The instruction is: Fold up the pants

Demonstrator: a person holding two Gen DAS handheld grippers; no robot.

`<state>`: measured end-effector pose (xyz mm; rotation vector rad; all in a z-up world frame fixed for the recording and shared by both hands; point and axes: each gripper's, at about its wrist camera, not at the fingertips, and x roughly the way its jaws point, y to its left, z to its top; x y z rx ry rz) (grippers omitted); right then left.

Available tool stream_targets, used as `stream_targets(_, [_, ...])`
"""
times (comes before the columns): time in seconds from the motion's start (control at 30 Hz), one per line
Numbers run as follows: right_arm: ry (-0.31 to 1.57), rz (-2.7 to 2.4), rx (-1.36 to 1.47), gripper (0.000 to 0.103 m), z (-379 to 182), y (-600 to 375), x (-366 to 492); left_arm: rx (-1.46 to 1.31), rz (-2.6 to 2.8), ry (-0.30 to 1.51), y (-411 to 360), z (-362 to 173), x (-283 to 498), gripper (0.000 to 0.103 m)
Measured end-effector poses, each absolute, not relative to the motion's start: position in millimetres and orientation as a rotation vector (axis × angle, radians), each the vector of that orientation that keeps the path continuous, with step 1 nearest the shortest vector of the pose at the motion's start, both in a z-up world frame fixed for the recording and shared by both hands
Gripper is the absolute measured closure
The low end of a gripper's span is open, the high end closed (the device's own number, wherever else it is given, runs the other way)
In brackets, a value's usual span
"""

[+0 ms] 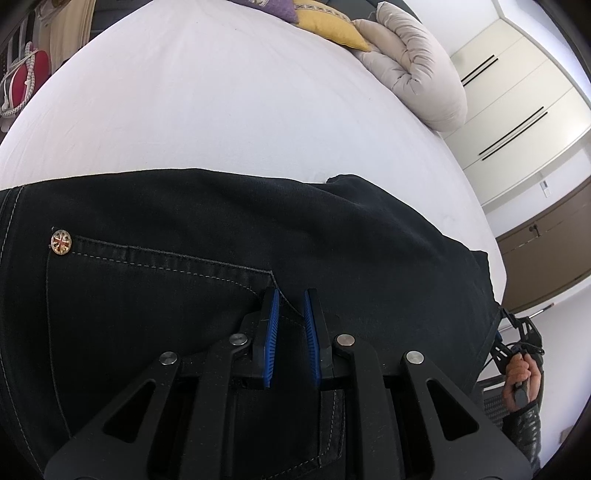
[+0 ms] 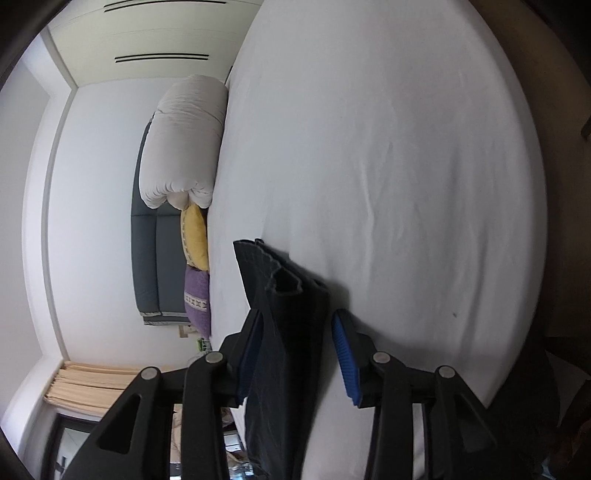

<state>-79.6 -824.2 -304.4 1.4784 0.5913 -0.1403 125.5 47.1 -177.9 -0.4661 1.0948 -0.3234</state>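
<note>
Black jeans lie across the near part of the white bed sheet, with a back pocket and a metal rivet facing up. My left gripper sits at the pocket's corner, its blue pads almost together on a pinch of the denim. My right gripper is rolled onto its side and shut on the hem end of the pant legs, which fills the gap between its pads and sticks out past them. In the left wrist view the right gripper and the hand holding it show at the jeans' right end.
A rolled pale duvet, a yellow cushion and a purple cushion line the bed's far side. White wardrobe doors stand beyond the right edge. The bed's edge drops off beside my right gripper.
</note>
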Motion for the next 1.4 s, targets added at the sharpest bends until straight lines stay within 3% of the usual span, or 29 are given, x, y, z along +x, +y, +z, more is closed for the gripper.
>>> stream_targets(0.13, [0.574, -0.107, 1.504, 0.061, -309, -829, -65, -0.464, -0.325, 1.094, 44, -179, 127, 0.088])
stream_targets(0.2, [0.569, -0.089, 1.502, 0.067, -309, -829, -56, -0.462, -0.326, 1.095, 45, -179, 129, 0.088])
stream_targets(0.27, [0.583, -0.074, 1.492, 0.084, -310, -829, -46, -0.463, -0.329, 1.095, 44, -180, 130, 0.088])
stream_targets(0.33, [0.596, -0.075, 1.478, 0.088, -311, -827, -41, -0.465, -0.33, 1.095, 43, -181, 131, 0.088])
stream_targets(0.7, [0.63, -0.125, 1.196, 0.092, -263, -797, -30, -0.469, -0.336, 1.092, 43, -181, 134, 0.088])
stream_targets(0.97, [0.758, 0.123, 0.537, 0.092, -171, -602, 15, -0.484, -0.339, 1.082, 45, -173, 131, 0.088])
stream_targets(1.17, [0.933, 0.257, 0.004, 0.092, -224, -427, 5, -0.578, -0.412, 1.095, 42, -166, 126, 0.087])
stream_targets(1.27, [0.948, 0.224, -0.081, 0.091, -245, -405, -2, -0.629, -0.467, 1.111, 34, -161, 125, 0.086])
stream_targets(1.33, [0.936, 0.214, -0.08, 0.091, -241, -405, -4, -0.668, -0.507, 1.118, 26, -158, 128, 0.073])
stream_targets(1.4, [0.902, 0.21, -0.103, 0.091, -231, -403, -6, -0.717, -0.554, 1.123, 12, -154, 134, 0.021])
